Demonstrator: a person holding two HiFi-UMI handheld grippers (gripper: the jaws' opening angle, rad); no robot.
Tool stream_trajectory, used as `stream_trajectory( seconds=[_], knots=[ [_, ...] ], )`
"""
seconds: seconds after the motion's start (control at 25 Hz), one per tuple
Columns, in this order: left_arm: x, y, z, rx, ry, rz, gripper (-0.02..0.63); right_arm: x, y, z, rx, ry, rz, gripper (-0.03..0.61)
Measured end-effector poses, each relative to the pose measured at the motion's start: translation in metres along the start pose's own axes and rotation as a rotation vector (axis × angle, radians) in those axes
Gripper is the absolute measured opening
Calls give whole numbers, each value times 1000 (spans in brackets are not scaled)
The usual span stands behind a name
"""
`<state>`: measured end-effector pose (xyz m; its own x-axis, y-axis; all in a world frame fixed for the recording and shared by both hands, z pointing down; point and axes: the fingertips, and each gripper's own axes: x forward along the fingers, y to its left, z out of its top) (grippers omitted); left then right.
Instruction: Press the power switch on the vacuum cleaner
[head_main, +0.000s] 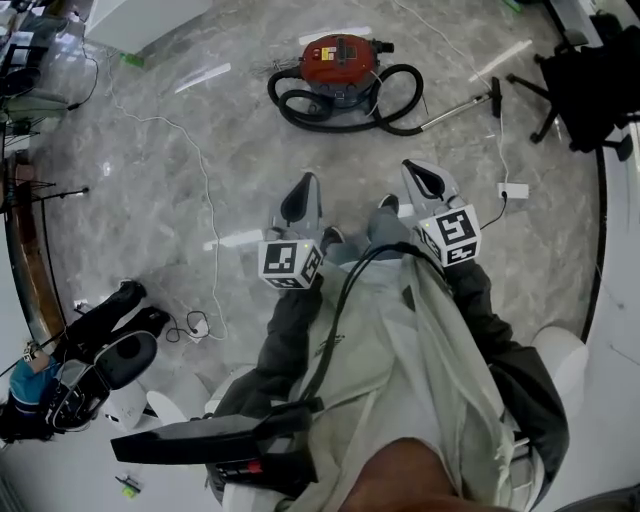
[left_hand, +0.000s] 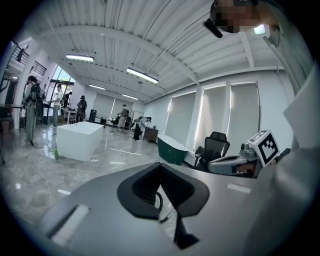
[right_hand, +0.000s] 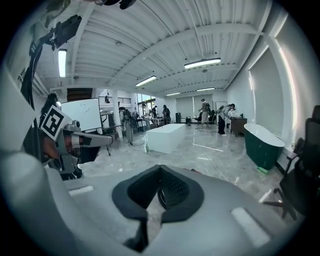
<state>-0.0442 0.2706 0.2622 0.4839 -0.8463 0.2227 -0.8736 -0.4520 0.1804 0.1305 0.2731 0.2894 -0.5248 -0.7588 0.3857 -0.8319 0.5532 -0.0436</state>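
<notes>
The red vacuum cleaner (head_main: 340, 58) sits on the grey marble floor well ahead of me, with its black hose (head_main: 340, 108) coiled around it and a metal wand (head_main: 458, 110) lying out to the right. Both grippers are held up near my body, far short of the vacuum. My left gripper (head_main: 304, 188) is shut and holds nothing. My right gripper (head_main: 424, 172) is also shut and holds nothing. In the left gripper view the shut left gripper (left_hand: 160, 166) points across the room, and the right gripper's marker cube (left_hand: 264, 146) shows beside it. The right gripper (right_hand: 160, 168) looks the same in its own view.
A white power strip (head_main: 513, 190) and a thin white cable (head_main: 205, 190) lie on the floor. A black office chair (head_main: 590, 80) stands at the far right. A white bathtub (left_hand: 77, 141) and a green tub (left_hand: 172, 149) stand further off, with several people behind them.
</notes>
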Motion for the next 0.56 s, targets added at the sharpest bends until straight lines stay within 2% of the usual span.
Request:
stream_trajectory(
  seconds=[0.2,0.36,0.56],
  knots=[
    [-57,1,-7,17,-22,-35,3,-29,61,-11,-14,-14,-45,-2],
    [-44,22,-3,-9,31,-89,3,-16,73,-7,24,14,-83,-2],
    [-29,37,7,-17,55,-121,3,0,81,-3,40,41,-107,-2]
  ],
)
